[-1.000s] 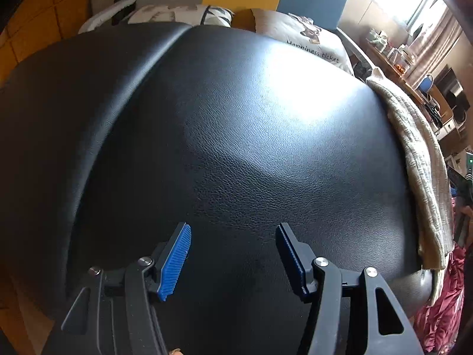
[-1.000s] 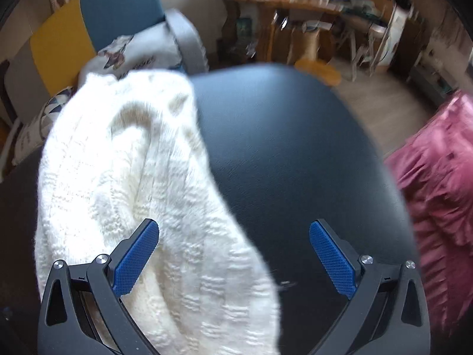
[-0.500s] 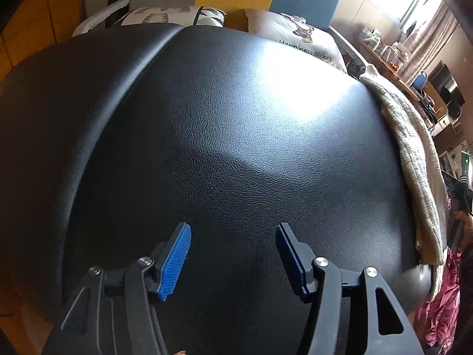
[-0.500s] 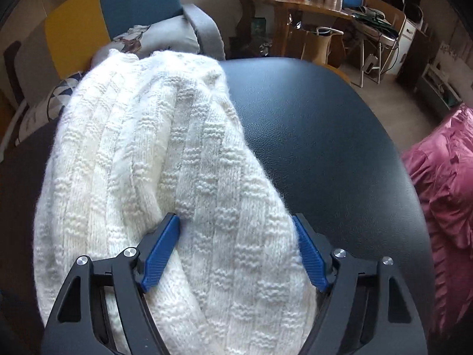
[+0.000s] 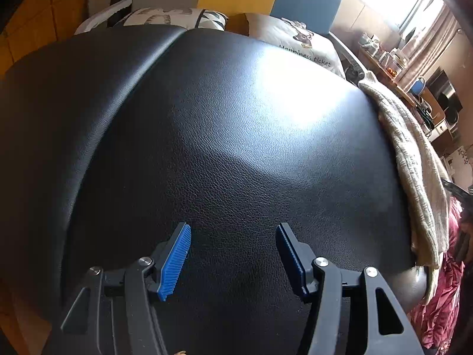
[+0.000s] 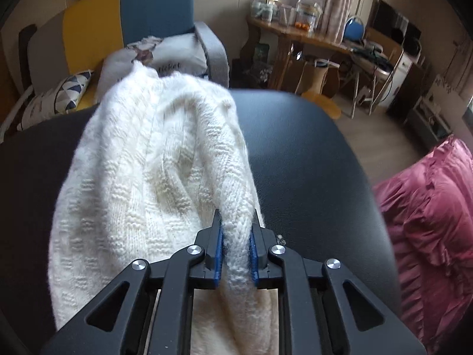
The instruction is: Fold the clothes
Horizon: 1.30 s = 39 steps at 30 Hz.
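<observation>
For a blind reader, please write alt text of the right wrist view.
The right gripper is closing on a fold of a white knit sweater, which lies bunched on a black cushion. Red fabric lies at the right.

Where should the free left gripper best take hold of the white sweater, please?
Probably the sweater's far bunched edge, from above: the knit humps into thick ridges there that open jaws could pinch. The right gripper is closing on a near fold; the left gripper hangs open over the black cushion.
</observation>
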Available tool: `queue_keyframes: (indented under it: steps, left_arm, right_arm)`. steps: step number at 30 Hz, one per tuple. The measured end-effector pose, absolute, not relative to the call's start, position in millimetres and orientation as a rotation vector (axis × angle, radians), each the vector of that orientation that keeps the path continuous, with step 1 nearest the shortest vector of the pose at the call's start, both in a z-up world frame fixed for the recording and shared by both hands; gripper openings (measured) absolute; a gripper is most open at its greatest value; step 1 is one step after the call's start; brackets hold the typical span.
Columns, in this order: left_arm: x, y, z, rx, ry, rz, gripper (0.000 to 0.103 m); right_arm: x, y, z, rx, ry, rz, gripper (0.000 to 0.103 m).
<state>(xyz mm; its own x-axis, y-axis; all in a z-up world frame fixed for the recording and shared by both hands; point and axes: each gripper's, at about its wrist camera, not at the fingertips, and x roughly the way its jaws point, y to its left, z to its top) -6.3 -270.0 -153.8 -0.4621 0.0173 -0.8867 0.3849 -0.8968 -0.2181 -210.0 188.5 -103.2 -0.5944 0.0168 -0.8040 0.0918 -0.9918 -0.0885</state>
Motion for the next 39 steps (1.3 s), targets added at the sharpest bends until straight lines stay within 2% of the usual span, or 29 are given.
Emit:
queue_keyframes:
  steps: [5,9,13,16,18,20,22,27,32,34,39]
  left_arm:
    - [-39.9,-246.3,-142.7,1.448,0.403,-2.516,0.061]
    - [-74.7,-218.4,-123.0,1.445,0.41,-2.647,0.06]
    - [-117.7,-172.0,-97.4,1.466,0.464,-2.819,0.06]
    - [-134.4,-133.8,-86.5,1.555,0.489,-2.908,0.06]
    - [-145.6,-110.0,-87.2,1.609,0.497,-2.93,0.06]
    - [-162.4,-86.8,-87.4,1.671,0.47,-2.971,0.06]
    - [-185.5,-69.1,-90.3,1.704,0.449,-2.975,0.059]
    - [-221.3,-44.7,-97.7,1.732,0.443,-2.944,0.059]
    - [-249.1,-21.7,-122.8,1.818,0.326,-2.915,0.057]
    - [-255.5,-15.8,-134.1,1.865,0.313,-2.913,0.056]
    - [-265.7,-10.9,-158.0,1.925,0.372,-2.901,0.055]
  right_arm:
    - [-193.5,201.8,-51.9,1.27,0.225,-2.848,0.013]
    - [-210.7,229.4,-36.7,1.289,0.303,-2.898,0.014]
    - [-205.5,244.8,-53.6,1.396,0.27,-2.908,0.014]
    - [-209.5,261.3,-79.6,1.497,0.104,-2.868,0.016]
    - [-208.0,268.1,-87.1,1.523,0.02,-2.863,0.024]
    - [-203.6,272.4,-90.9,1.527,-0.039,-2.86,0.027]
    - [-192.9,272.3,-84.8,1.487,-0.012,-2.904,0.035]
    - [-165.6,251.6,-65.7,1.279,-0.058,-2.82,0.036]
    - [-180.8,221.2,-109.4,1.47,0.186,-2.693,0.036]
    - [-189.7,231.0,-138.7,1.631,0.169,-2.628,0.036]
    - [-177.0,251.2,-153.0,1.531,0.029,-2.673,0.037]
